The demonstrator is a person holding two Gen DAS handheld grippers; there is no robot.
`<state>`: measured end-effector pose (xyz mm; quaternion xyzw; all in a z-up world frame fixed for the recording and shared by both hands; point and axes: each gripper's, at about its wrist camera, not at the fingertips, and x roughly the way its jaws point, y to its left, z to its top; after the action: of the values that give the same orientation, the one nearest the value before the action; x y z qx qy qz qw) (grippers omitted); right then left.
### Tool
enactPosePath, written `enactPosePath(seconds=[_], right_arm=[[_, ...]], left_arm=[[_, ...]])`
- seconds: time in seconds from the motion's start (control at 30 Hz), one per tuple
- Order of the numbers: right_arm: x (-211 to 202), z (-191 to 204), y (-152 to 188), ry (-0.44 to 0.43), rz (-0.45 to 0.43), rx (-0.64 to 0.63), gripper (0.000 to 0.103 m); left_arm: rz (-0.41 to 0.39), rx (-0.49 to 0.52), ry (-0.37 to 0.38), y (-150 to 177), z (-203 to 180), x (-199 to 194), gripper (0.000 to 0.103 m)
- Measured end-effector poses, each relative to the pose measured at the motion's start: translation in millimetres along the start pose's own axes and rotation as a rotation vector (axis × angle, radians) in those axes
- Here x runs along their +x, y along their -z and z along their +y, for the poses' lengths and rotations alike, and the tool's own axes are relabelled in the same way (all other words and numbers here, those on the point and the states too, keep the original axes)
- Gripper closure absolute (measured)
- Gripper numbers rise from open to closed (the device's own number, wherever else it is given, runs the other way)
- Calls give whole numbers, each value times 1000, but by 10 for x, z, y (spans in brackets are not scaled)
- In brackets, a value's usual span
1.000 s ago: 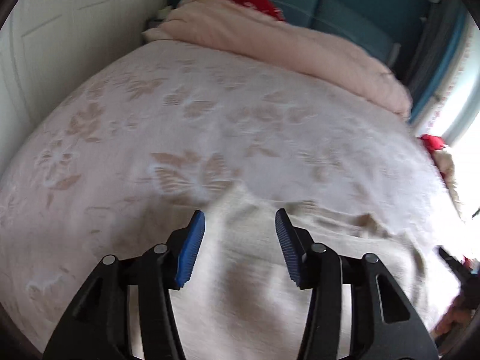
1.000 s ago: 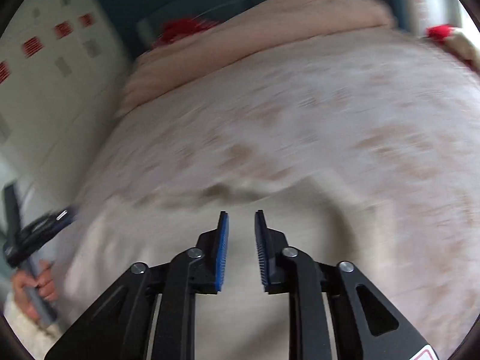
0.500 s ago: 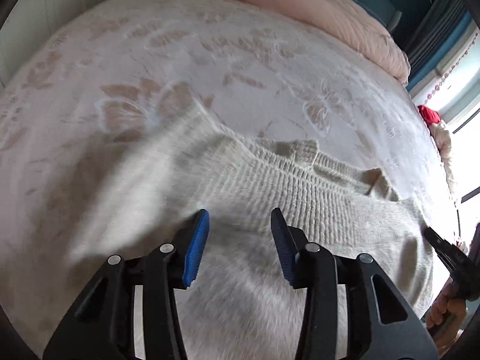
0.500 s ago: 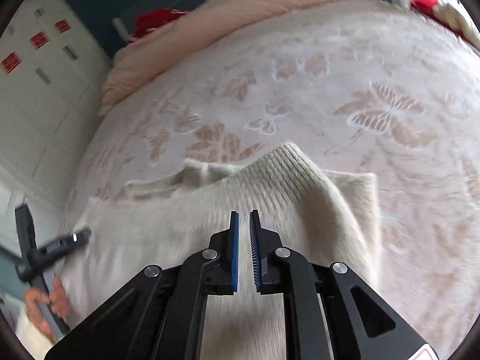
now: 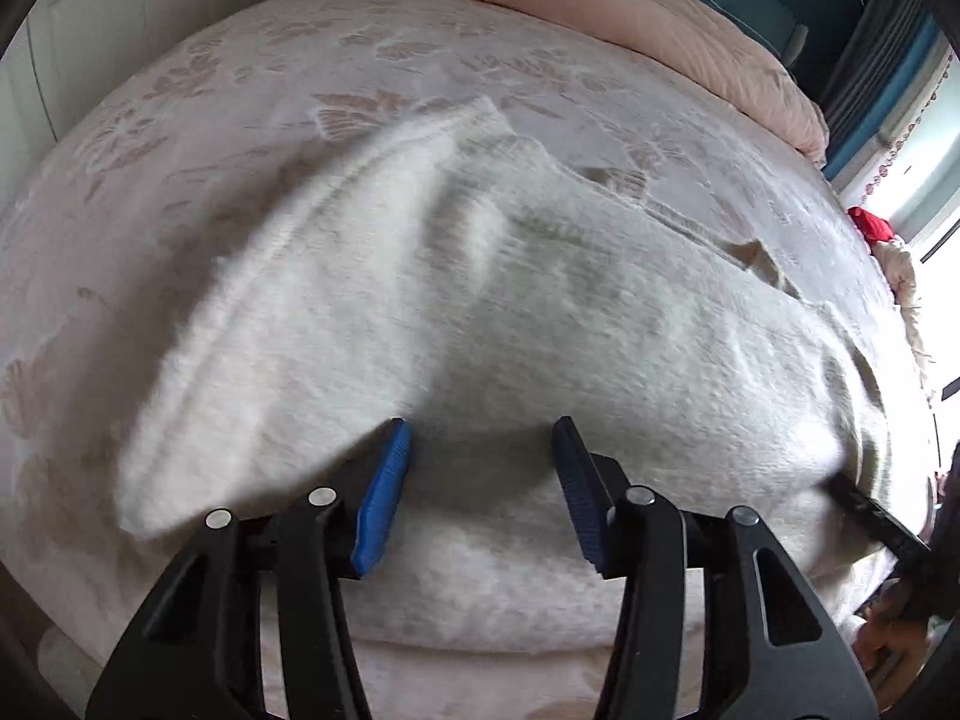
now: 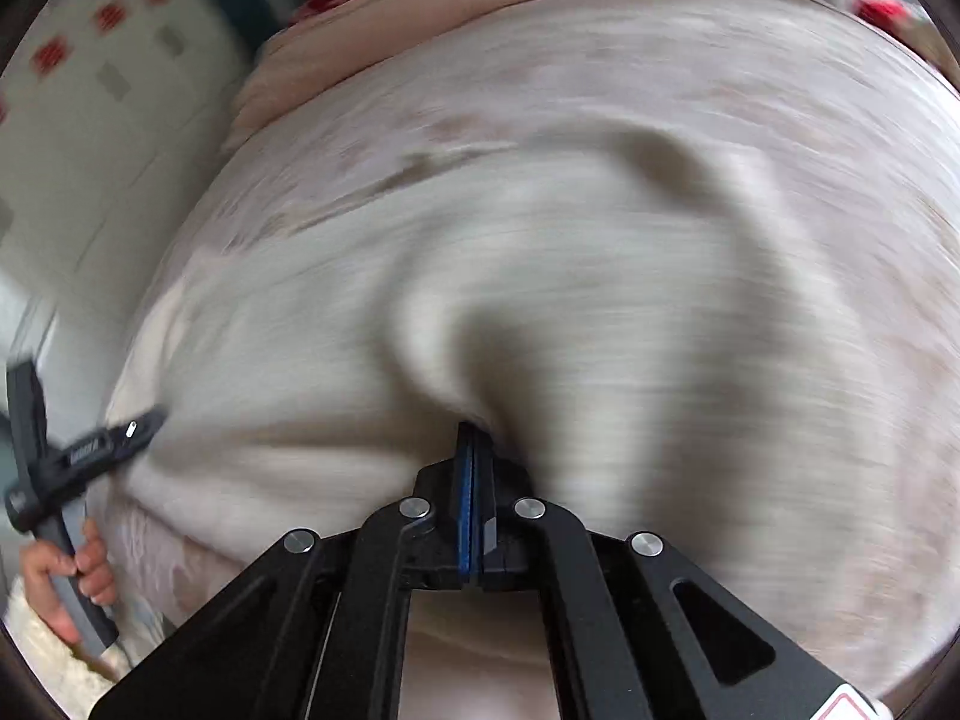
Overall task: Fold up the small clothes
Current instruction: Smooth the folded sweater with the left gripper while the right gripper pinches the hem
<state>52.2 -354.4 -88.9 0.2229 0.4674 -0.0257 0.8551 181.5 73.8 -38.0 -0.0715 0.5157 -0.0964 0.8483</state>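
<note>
— Since half a second ago, what has shifted?

— Right claw (image 6: 474,438) went from a narrow gap to fully pinched: its blue pads meet on a raised ridge of the cream sweater (image 6: 480,300), and the knit now bunches up into a peak at the tips. On the left wrist view, the sleeve (image 5: 300,300) that lay lower has swung up and across, smeared by motion.

— And the left claw?

— Left claw (image 5: 480,480) stands wide apart, its pads hovering just above the sweater's lower body, gripping nothing.

— What's around the garment?

— It lies on the bed (image 5: 180,120), on a pale cover with butterfly and leaf figures. A pink duvet (image 5: 600,6) is rolled along the far end. White cupboard doors (image 5: 90,30) stand to the left, blue curtains (image 5: 888,78) to the right, with something red (image 5: 870,225) near the bed's right edge. Nothing lies on top of the sweater.

— What's hard to read?

— Nearly the whole right wrist view is streaked, so knit texture and edges there are lost. The person's left hand (image 6: 66,576) shows at that view's left margin, holding the other tool's handle. The sweater's hem runs under both claws and is partly covered.

— Which way does it lie?

— Its long axis runs across the bed from left to right in the left view, neckline (image 5: 690,222) toward the duvet, hem toward the cameras.
</note>
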Motion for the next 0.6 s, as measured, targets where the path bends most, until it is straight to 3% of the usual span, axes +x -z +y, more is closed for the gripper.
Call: enactPosePath(seconds=[0.03,0.13,0.2,0.33,0.4,0.5,0.57,0.6], right_arm=[[-100,-184,24,55,-14,30,103],[-335,-364,93,21,-11,114,103],[-480,-57,60,49,-46,44,90],[-394,733,-48,-138,-31,-61,91],[-259,1048,-135,-167,-16,-115,91],[157,1448,-108,-147,61,-185,92],[501,1578,-27,-77,143,-236,92],[580,1631,-14,-48,137,-265,94]], left_arm=[[5,16,2,-4,15,13,57],[16,61,-39,8,-119,-3,56],[25,75,-62,22,-251,-54,49],[26,97,-61,100,-438,-125,42],[35,115,-89,134,-504,-105,42],[53,99,-104,155,-487,-69,42],[58,95,-105,152,-467,-58,42],[61,96,-107,149,-459,-46,42]])
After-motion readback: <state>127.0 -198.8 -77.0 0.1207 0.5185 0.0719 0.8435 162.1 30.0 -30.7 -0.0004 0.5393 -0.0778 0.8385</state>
